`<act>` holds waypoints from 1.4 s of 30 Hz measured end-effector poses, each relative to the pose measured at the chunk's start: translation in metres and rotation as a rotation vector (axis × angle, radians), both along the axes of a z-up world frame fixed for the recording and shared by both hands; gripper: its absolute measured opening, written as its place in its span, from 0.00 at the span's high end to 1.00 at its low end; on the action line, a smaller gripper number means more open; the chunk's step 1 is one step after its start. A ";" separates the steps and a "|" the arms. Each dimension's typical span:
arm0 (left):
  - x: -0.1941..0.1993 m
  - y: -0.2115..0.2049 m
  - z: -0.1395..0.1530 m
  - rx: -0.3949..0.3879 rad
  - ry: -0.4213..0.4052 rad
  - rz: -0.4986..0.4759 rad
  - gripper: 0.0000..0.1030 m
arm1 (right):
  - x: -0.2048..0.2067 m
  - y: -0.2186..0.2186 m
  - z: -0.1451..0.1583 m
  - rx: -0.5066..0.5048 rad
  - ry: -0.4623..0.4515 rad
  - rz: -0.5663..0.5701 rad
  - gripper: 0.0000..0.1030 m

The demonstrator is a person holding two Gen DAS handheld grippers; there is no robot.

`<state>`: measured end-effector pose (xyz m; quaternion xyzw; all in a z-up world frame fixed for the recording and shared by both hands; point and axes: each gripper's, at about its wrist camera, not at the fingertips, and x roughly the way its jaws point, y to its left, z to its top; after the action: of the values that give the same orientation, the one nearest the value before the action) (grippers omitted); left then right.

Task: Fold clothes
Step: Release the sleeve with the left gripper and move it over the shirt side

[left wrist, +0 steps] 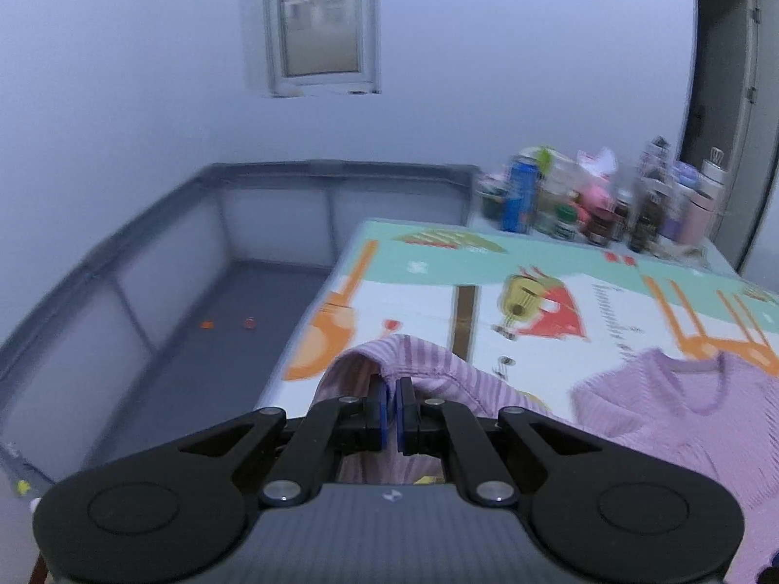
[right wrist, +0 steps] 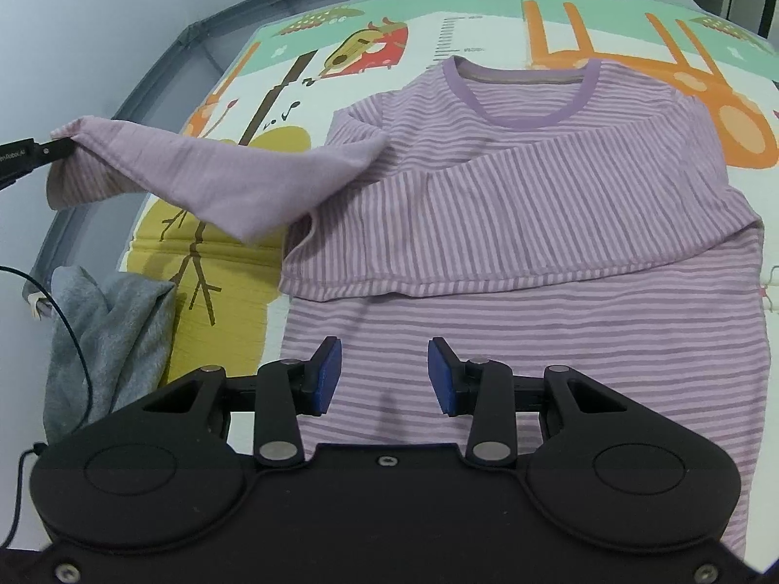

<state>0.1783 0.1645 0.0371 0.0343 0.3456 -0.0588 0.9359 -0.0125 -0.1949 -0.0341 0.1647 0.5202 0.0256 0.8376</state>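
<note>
In the left wrist view the left gripper [left wrist: 393, 392] has its jaws nearly closed on a bunched fold of the striped purple shirt [left wrist: 681, 399], pinched between the blue pads [left wrist: 387, 411] and lifted off the play mat [left wrist: 438, 301]; the rest of the garment lies to the right on the mat, collar up. Beyond the mat's far edge stands a blurred cluster of bottles and cans [left wrist: 599, 204] (labels unreadable), and a grey fenced enclosure [left wrist: 160, 253] runs along the wall under a narrow window [left wrist: 321, 19]. In the right wrist view the right gripper [right wrist: 384, 374] hovers over the shirt's lower body with its jaws wide apart, holding nothing. The shirt [right wrist: 535, 204] lies flat across the mat [right wrist: 341, 48], one sleeve folded across the chest, while the other sleeve [right wrist: 219, 170] is stretched out to the left, its end held raised by the left gripper [right wrist: 61, 148]. A grey garment [right wrist: 107, 331] is crumpled at the mat's left edge, a black cable [right wrist: 73, 350] crossing it.
</note>
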 end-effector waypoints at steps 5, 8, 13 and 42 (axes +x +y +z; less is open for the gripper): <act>0.020 0.031 -0.004 0.016 0.005 0.093 0.96 | -0.001 0.002 0.002 -0.007 0.000 -0.001 0.64; 0.032 0.050 -0.006 0.025 0.009 0.148 0.96 | 0.000 0.004 0.002 -0.011 0.003 -0.001 0.64; 0.046 0.079 -0.016 0.041 0.038 0.241 0.96 | 0.002 0.006 0.001 -0.017 0.011 -0.002 0.64; 0.067 0.029 -0.125 0.006 0.309 0.022 0.61 | 0.106 0.050 0.016 -0.054 -0.044 0.128 0.77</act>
<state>0.2455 0.1934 -0.0874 0.0239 0.4859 -0.0521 0.8721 0.0938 -0.1450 -0.0178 0.1079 0.5114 0.0686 0.8498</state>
